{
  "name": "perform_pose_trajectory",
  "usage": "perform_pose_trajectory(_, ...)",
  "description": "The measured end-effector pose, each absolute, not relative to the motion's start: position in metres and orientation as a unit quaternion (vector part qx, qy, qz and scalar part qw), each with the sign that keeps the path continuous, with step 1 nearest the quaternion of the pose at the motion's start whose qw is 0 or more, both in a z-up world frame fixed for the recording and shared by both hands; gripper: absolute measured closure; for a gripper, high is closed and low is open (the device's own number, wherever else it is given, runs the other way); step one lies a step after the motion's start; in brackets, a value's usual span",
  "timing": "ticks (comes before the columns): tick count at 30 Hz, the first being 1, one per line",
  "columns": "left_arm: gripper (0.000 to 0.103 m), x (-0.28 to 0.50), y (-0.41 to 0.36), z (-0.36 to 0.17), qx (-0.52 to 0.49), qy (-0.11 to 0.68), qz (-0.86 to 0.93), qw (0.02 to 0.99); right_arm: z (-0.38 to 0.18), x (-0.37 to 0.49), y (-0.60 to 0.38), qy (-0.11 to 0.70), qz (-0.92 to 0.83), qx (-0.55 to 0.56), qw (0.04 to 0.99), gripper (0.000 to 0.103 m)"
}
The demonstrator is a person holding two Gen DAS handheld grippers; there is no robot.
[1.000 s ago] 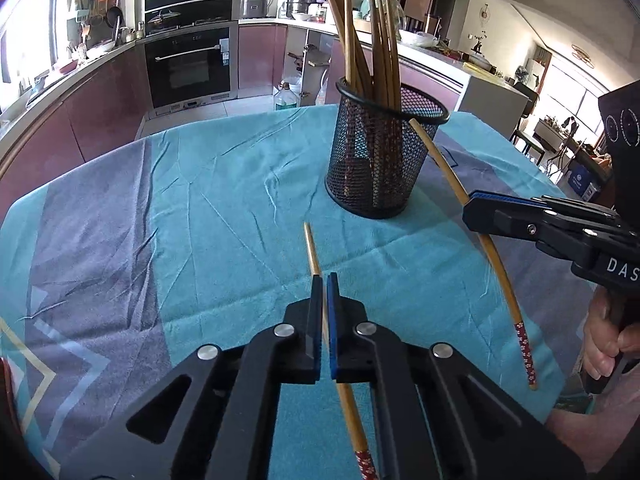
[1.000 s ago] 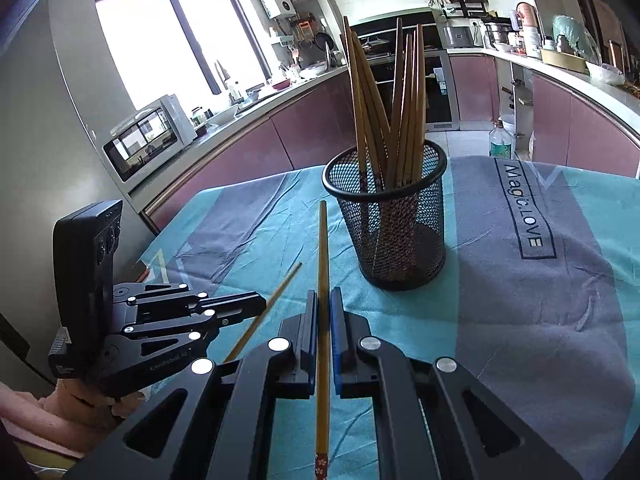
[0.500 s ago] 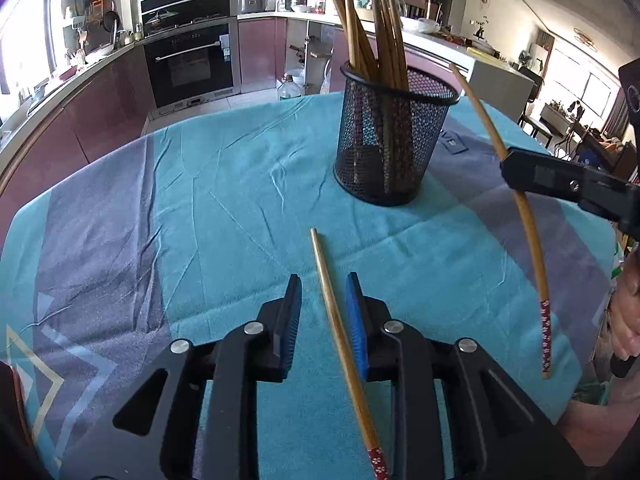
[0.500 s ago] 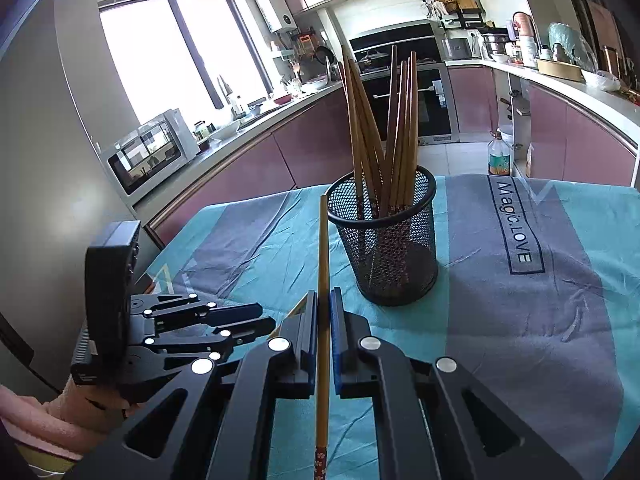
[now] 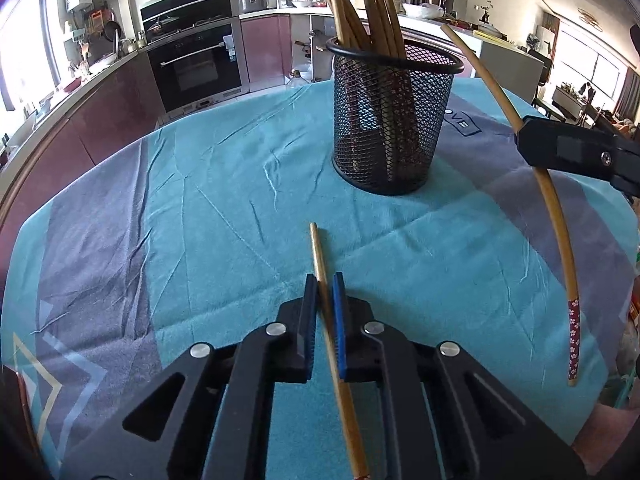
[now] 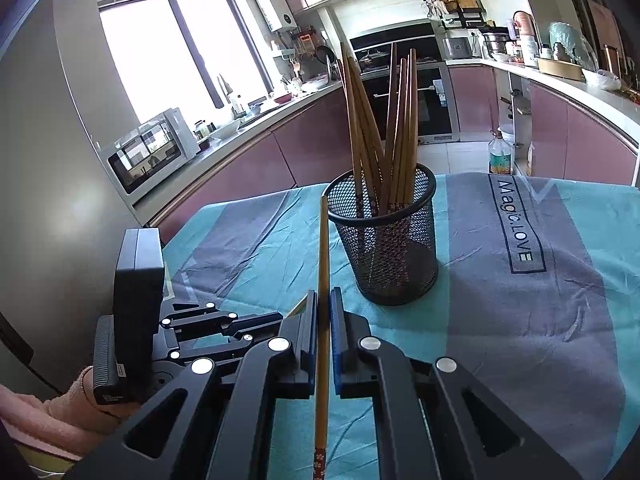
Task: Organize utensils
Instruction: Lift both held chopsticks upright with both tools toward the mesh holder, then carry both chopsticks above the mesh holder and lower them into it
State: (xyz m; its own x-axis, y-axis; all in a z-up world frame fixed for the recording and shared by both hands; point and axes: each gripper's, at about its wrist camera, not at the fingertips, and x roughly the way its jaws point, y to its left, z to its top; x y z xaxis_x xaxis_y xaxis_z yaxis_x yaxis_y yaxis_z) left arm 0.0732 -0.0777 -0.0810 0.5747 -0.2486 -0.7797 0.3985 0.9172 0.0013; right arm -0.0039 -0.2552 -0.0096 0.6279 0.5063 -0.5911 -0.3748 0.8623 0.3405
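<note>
Both tongs clenched on chopsticks, mesh holder at twelve o'clock

The left gripper [image 5: 325,296], jaws just closed, pinches its chopstick [image 5: 319,254]; the right gripper [image 6: 324,316] grips another chopstick [image 6: 323,248]. Lift level toward the mesh holder [image 5: 394,120], tip first.

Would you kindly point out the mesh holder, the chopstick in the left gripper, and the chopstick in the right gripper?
mesh holder [image 5: 390,128]: left wrist view, front wall of the black mesh.
left gripper's chopstick [image 5: 319,252]: left wrist view, bare shaft ahead of the pads.
right gripper's chopstick [image 6: 323,248]: right wrist view, bare shaft above the pads.
</note>
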Motion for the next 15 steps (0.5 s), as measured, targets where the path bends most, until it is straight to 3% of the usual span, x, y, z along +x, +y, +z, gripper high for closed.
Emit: perform_pose_trajectory(15, 0.096, 0.064, -0.048, -0.023, 0.007, 0.381, -0.240, 0.893, 0.008, -0.004, -0.260, 0.327, 0.251, 0.098, 0.906, 0.098)
